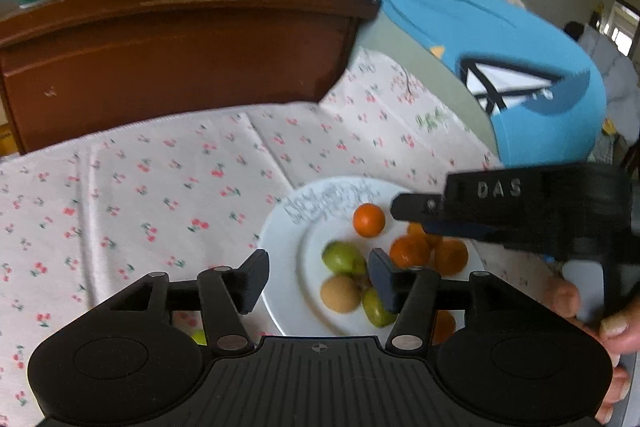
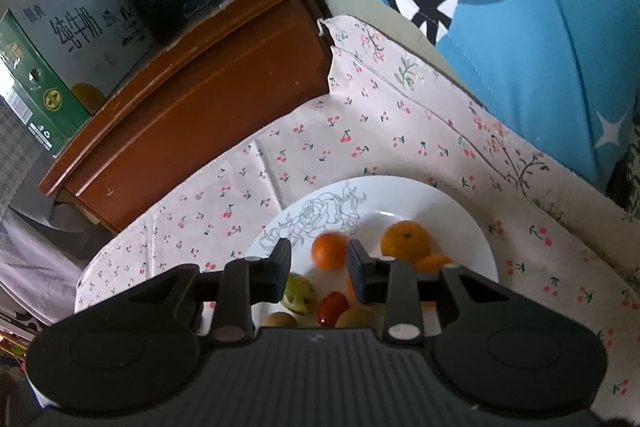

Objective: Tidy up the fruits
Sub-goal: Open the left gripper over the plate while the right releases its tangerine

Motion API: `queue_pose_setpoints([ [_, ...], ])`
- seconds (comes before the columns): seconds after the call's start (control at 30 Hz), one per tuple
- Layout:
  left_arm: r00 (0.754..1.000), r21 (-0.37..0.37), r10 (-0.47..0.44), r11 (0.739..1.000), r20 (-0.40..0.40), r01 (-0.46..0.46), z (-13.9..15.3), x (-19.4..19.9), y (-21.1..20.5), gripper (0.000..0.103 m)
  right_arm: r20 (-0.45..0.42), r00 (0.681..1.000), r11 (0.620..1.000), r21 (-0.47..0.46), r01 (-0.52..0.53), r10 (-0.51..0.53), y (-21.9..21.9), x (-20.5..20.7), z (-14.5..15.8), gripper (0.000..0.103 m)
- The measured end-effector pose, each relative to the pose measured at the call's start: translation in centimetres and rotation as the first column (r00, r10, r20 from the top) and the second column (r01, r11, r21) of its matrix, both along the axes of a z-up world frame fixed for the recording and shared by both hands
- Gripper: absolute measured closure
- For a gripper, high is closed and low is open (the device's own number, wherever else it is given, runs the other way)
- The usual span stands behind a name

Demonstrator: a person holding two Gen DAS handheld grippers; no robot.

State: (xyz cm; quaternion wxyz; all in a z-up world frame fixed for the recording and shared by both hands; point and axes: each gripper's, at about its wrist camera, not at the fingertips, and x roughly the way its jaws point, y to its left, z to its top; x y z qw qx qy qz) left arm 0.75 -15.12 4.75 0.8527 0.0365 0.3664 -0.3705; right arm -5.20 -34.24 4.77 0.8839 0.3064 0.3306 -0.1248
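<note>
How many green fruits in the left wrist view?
3. On the plate: one green fruit mid-plate, another by the right finger of the left gripper. A third, partly hidden, on the cloth under that gripper. More may be hidden.

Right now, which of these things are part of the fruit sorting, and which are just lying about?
Part of the job: white plate, oranges, green fruits, brown fruit, red tomato.

Lying about: cherry-print cloth, wooden cabinet, milk cartons, blue pillow.
</note>
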Motion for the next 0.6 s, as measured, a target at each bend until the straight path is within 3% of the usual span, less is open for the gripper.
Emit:
queue_pose_setpoints([
  [0.1,0.999,-0.018,0.045,0.999,0.001,-0.045,1.0,0.5,1.0,0.038,0.012,1.000,1.000,-0.001,0.001,-0.001,0.1,-0.1,0.3,0.071],
  [0.3,0.993,-0.006,0.115,0.993,0.022,-0.115,2.8,1.0,3.1,0.029,0.021,0.999,1.000,0.001,-0.025,0.025,0.6,-0.1,0.6,0.071],
  [0.6,0.981,0.021,0.193,0.981,0.013,-0.193,3.9,1.5,6.9,0.028,0.025,0.996,0.996,-0.010,-0.083,0.084,2.5,-0.3,1.0,0.070],
])
